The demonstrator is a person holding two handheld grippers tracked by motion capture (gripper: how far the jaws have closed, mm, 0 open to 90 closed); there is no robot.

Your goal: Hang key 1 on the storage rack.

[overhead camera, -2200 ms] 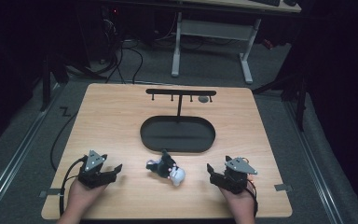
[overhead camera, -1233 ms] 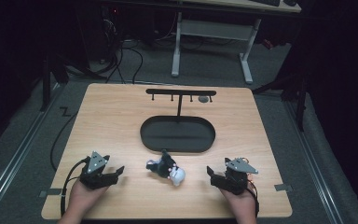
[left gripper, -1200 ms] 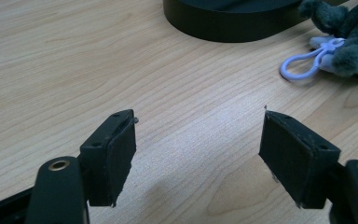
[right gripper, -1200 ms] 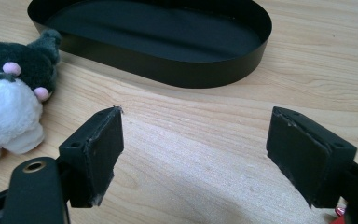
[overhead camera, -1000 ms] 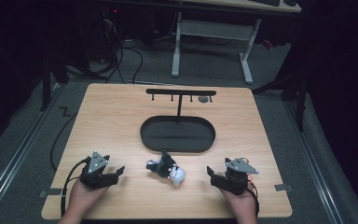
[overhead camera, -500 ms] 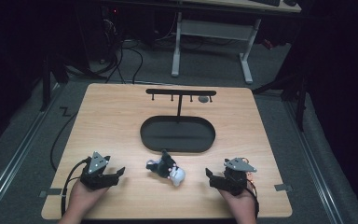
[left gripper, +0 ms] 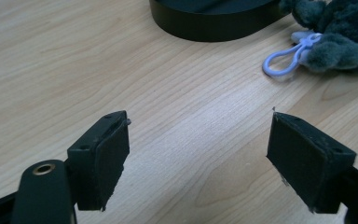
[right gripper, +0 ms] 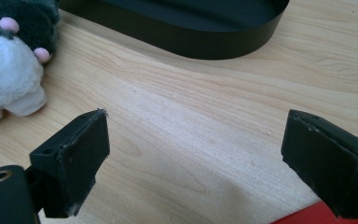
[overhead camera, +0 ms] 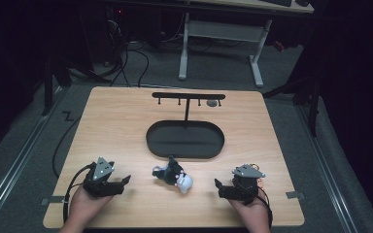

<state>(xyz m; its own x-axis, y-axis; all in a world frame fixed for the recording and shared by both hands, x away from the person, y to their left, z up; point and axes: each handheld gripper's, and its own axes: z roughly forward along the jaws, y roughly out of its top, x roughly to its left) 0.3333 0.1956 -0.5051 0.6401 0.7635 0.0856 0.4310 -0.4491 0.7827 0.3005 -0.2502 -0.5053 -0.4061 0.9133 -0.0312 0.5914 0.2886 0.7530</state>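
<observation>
Both grippers rest low on the wooden table [overhead camera: 126, 131], each held in a hand at the near edge. Left gripper [overhead camera: 121, 182] sits at about 7 o'clock on the tabletop, right gripper [overhead camera: 219, 187] at about 5 o'clock, and both point inward toward a small plush toy keychain [overhead camera: 172, 174] lying between them at 6 o'clock. Each gripper's jaws stand wide apart with bare wood between them, gripping nothing.

Compared with half a second ago, almost nothing has changed: the toy lies in the same spot, and the right gripper has shifted only very slightly, while the left looks the same.

The plush toy is dark grey-green fur with a white rounded part [overhead camera: 184, 182] facing the right gripper. In the right gripper view the white part [right gripper: 7, 81] shows small pink spots. In the left gripper view the fuzzy grey body [left gripper: 340, 28] carries a pale lilac plastic clip [left gripper: 289, 58] that lies flat on the wood.

Just beyond the toy, toward 12 o'clock, sits a black oval tray [overhead camera: 150, 141], close to it but not touching. A black T-shaped hanging rack [overhead camera: 188, 96] with small pegs rises from the tray's far side.
</observation>
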